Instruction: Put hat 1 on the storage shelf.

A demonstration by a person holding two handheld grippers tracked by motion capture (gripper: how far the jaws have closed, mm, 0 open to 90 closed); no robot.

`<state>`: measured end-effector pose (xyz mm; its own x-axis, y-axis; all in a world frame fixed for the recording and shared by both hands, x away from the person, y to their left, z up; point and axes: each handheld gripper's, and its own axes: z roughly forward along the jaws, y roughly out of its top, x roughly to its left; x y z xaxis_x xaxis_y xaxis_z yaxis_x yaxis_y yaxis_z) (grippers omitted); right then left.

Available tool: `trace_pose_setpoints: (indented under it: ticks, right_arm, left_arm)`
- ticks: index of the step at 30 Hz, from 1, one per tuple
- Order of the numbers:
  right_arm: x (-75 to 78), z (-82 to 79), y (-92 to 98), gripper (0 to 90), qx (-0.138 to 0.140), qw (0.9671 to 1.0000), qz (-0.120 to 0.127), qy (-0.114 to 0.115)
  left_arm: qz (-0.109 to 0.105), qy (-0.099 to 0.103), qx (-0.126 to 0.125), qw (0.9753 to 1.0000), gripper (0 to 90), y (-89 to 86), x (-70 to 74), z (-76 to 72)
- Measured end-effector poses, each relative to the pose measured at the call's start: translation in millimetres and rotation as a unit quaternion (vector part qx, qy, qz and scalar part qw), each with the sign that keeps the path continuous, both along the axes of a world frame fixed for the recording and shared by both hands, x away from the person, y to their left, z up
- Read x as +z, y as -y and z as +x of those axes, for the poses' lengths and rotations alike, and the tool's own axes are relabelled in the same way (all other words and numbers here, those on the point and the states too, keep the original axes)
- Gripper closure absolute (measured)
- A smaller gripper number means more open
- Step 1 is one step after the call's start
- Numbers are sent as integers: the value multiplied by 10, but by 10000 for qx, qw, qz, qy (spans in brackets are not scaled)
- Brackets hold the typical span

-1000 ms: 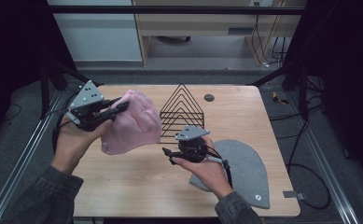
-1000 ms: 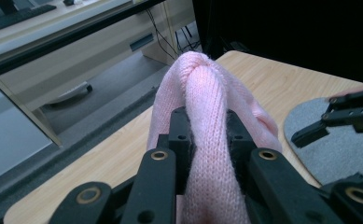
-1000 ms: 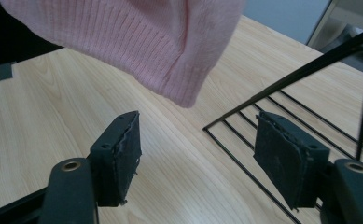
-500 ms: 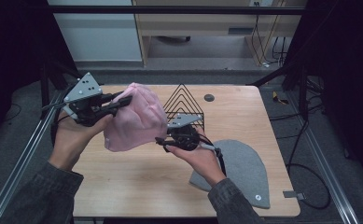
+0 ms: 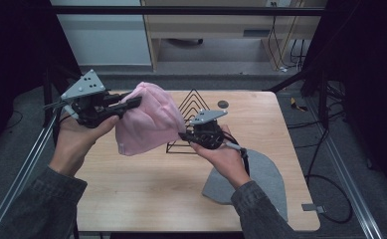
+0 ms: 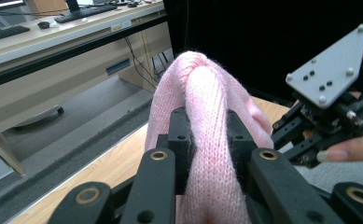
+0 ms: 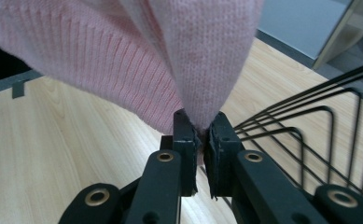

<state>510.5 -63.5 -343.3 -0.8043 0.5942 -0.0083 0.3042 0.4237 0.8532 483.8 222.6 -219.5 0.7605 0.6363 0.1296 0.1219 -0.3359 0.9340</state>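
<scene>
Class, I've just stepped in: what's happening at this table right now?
A person holds a pink knitted hat in the air between two handheld grippers. The left gripper is clamped on a thick fold of it, the right gripper on a thin edge. A black wire rack and a grey felt piece lie on the wooden table.

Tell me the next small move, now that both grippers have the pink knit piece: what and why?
Probably draw the right gripper slightly away from the left gripper to spread the pink knit piece. Both are shut on bunched folds of it, it hangs above the table, and the black wire rack stands close behind.
</scene>
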Motion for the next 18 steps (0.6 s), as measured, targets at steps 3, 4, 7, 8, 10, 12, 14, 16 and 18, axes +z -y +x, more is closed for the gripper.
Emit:
trace_pose_setpoints:
  ticks: [3, 4, 7, 8, 10, 12, 14, 16, 18]
  right_arm:
    - [44, 59, 66, 839, -60, 10000, -26, 4]
    - [60, 76, 77, 839, -70, 10000, -34, 12]
    - [133, 140, 118, 837, -127, 9999, -12, 71]
    - [163, 164, 135, 837, -153, 9998, -15, 104]
    - [222, 223, 170, 836, -205, 9997, 9, 155]
    - [281, 292, 215, 836, -289, 9994, 33, 192]
    - [328, 361, 258, 835, -375, 9991, 112, 187]
    - [356, 427, 297, 835, -446, 9987, 138, 220]
    - [360, 483, 331, 835, -541, 9982, 182, 197]
  left_arm:
    - [1, -16, 32, 10000, 768, 33, 22, 118]
    - [-11, -6, 56, 10000, 768, 49, 33, 158]
    - [-47, 69, 72, 9999, 767, 89, 95, 277]
    - [-42, 107, 74, 9999, 767, 110, 119, 320]
    - [-49, 174, 94, 9998, 767, 153, 160, 402]
    - [-23, 221, 99, 9997, 766, 199, 209, 521]
    - [-64, 274, 101, 9996, 766, 247, 238, 619]
    - [-65, 342, 112, 9993, 766, 293, 248, 711]
    - [-116, 341, 111, 9993, 766, 341, 225, 802]
